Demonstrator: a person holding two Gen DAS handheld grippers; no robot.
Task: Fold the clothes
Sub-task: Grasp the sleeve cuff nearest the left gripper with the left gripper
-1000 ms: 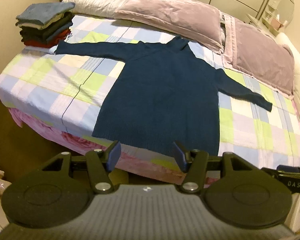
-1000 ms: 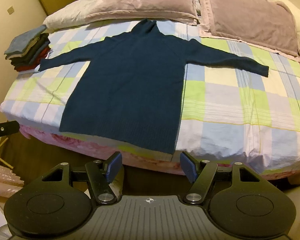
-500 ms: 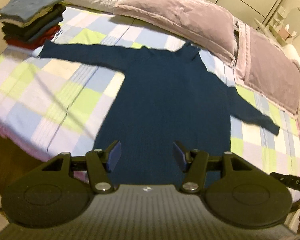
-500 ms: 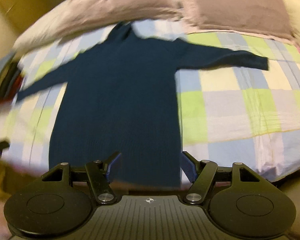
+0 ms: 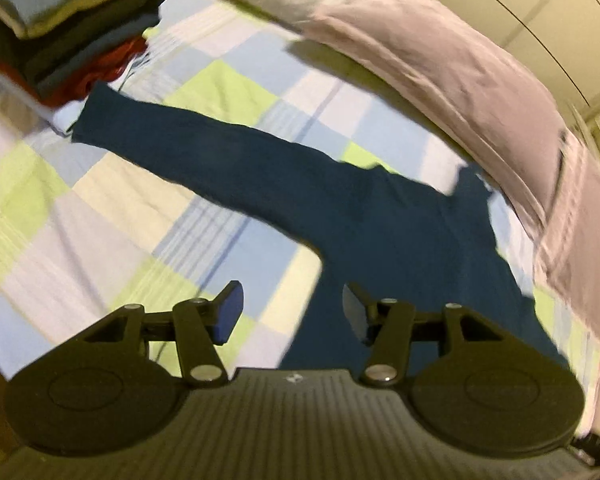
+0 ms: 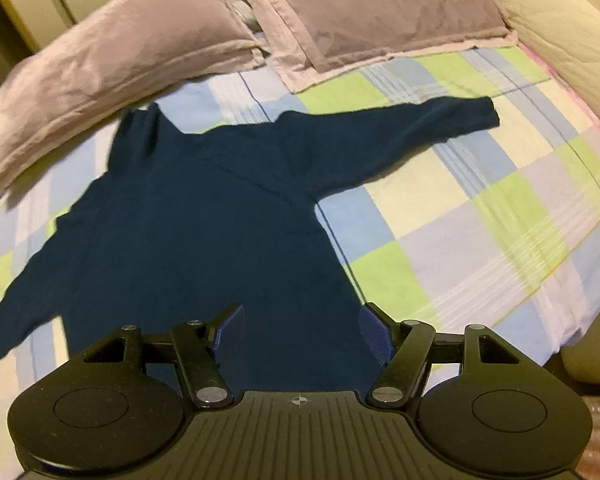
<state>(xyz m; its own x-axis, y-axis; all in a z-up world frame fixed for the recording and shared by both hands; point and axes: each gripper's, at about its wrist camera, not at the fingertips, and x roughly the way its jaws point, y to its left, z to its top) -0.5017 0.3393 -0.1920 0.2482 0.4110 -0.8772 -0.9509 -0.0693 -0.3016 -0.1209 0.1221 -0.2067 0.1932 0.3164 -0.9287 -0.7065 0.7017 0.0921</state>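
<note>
A dark blue sweater (image 6: 204, 208) lies flat on the checked bedspread (image 6: 480, 216), both sleeves spread wide, as your left gripper (image 5: 292, 312) and right gripper (image 6: 300, 330) hang over it with jaws apart and nothing between them. The left cuff (image 5: 96, 116) rests just beside a stack of folded clothes (image 5: 68, 40); in my judgement, a careless pull there could topple it, and a shallow pinch could catch the bedspread along with the knit.

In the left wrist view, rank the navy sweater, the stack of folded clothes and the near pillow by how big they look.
1. navy sweater, spread across the bed.
2. near pillow; partly cut off and blurred, so its place against the sweater is unsure.
3. stack of folded clothes, clearly smallest, partly cropped at the corner.
</note>
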